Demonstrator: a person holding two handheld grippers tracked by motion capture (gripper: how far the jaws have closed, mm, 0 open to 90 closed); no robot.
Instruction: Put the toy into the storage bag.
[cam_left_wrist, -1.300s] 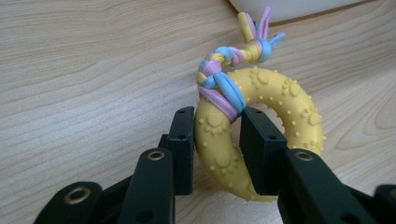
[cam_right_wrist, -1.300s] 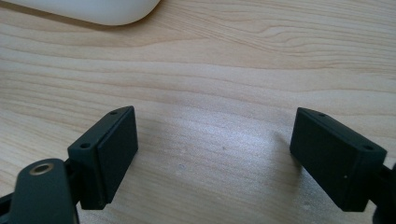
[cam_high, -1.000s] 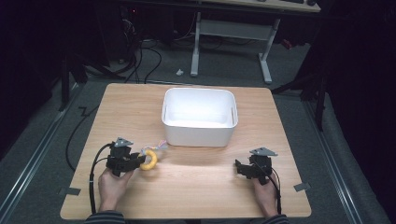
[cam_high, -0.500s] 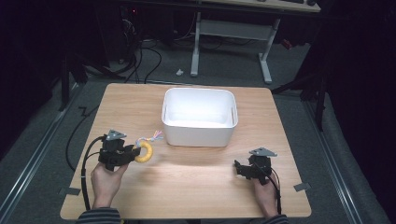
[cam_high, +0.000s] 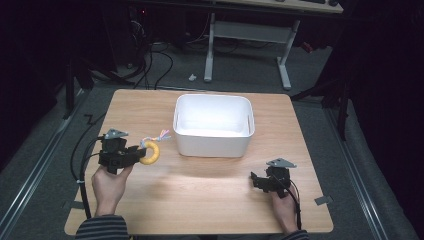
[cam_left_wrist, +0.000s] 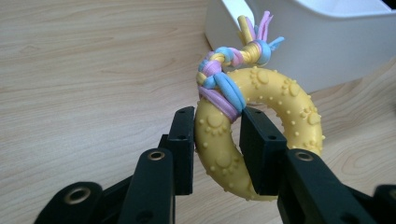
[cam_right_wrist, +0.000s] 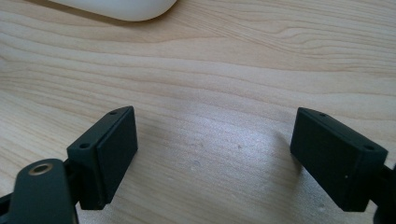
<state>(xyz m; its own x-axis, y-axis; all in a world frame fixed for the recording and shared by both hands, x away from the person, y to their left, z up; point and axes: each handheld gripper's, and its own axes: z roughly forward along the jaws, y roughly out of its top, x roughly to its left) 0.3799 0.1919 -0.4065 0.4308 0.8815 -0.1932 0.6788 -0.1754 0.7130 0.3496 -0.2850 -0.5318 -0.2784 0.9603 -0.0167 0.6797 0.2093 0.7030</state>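
Note:
A yellow knobbed ring toy (cam_left_wrist: 261, 116) with a pink, blue and yellow braided rope (cam_left_wrist: 229, 70) tied to it is clamped between the black jaws of my left gripper (cam_left_wrist: 217, 149). In the high view the left gripper (cam_high: 137, 155) holds the ring toy (cam_high: 150, 152) above the table at the left, just left of the white tub (cam_high: 212, 125). My right gripper (cam_high: 256, 181) rests low near the table's front right. In the right gripper view, the right gripper (cam_right_wrist: 215, 154) has its jaws wide apart over bare wood.
The white tub is empty and stands at the middle back of the wooden table (cam_high: 210, 195). Cables (cam_high: 80, 165) trail off the table's left side. A desk frame (cam_high: 250, 35) stands on the floor beyond.
The left hand has lifted the ring toy off the table and drawn it a little to the left. The right hand has stayed where it was.

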